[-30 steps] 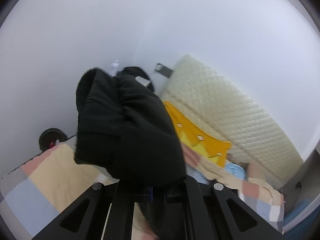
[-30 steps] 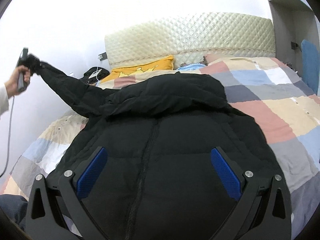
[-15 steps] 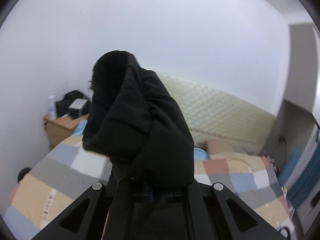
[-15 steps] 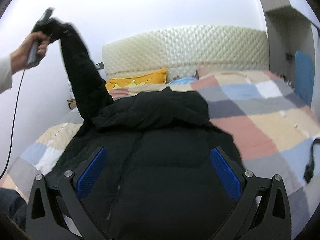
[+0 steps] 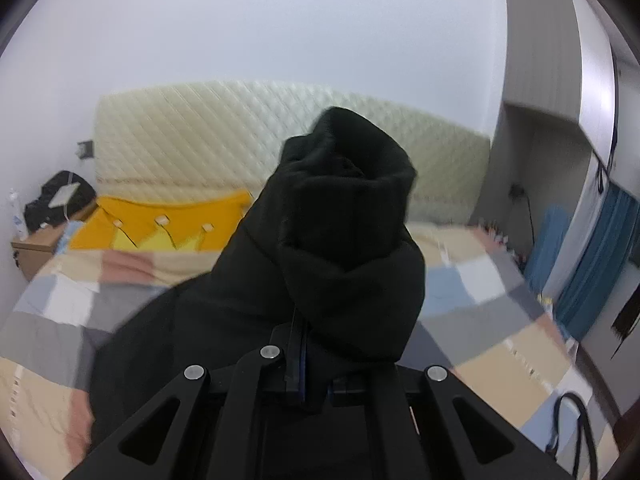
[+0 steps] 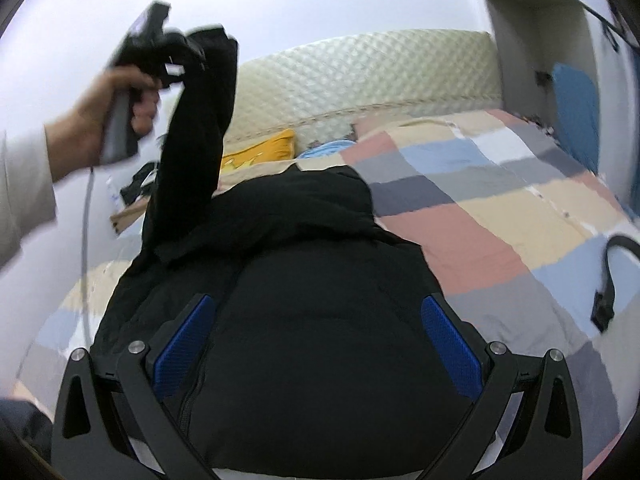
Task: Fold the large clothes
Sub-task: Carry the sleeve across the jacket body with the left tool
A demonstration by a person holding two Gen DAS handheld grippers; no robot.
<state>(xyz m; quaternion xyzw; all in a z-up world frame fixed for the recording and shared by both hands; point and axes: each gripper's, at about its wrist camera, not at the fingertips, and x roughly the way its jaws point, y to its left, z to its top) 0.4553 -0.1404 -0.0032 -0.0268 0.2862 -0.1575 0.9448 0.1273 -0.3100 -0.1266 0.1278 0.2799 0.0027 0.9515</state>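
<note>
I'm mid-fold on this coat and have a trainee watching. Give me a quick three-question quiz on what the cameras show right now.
1. True or false: the left gripper is shut on the sleeve of the black puffer jacket.
2. The right gripper is: A) shut on the jacket's collar, B) open above the jacket's body, C) shut on the yellow pillow.
3. Fill in: the jacket lies on a patchwork ____.

Key: 1 true; 2 B; 3 quilt. The sleeve hangs raised from the left gripper, above the jacket's shoulder, while the blue pads stand wide apart.
</note>
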